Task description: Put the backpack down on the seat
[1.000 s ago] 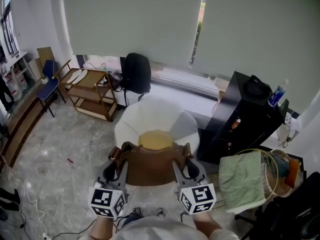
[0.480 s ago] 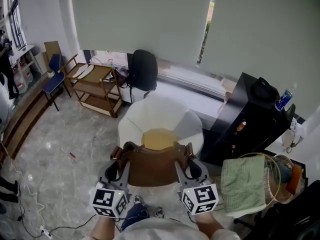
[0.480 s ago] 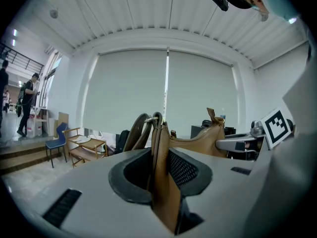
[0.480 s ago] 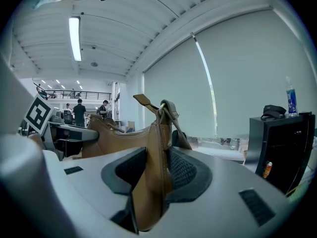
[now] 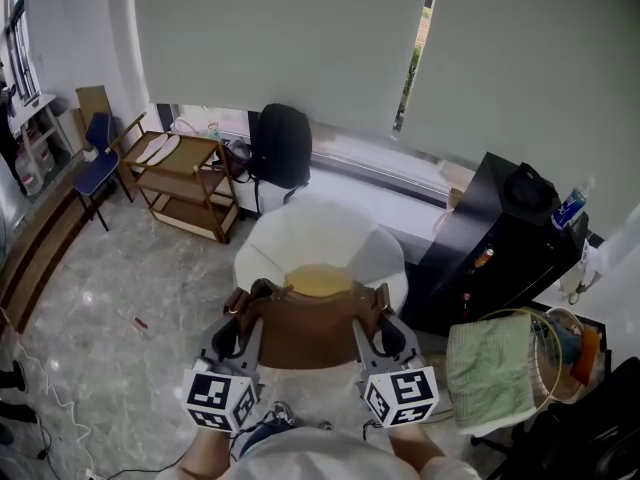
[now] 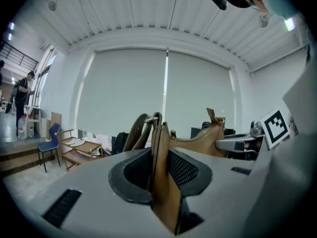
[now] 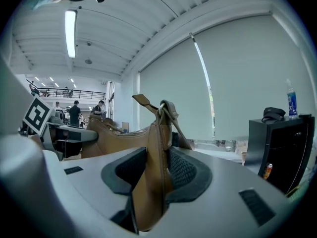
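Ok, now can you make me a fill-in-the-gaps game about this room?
1. The left claw and right claw are shut on the ___ bag.
2. The white chair has a ___ cushion on it.
3. The bottle stands on top of the ___ cabinet.

Missing words: brown; yellow; black.
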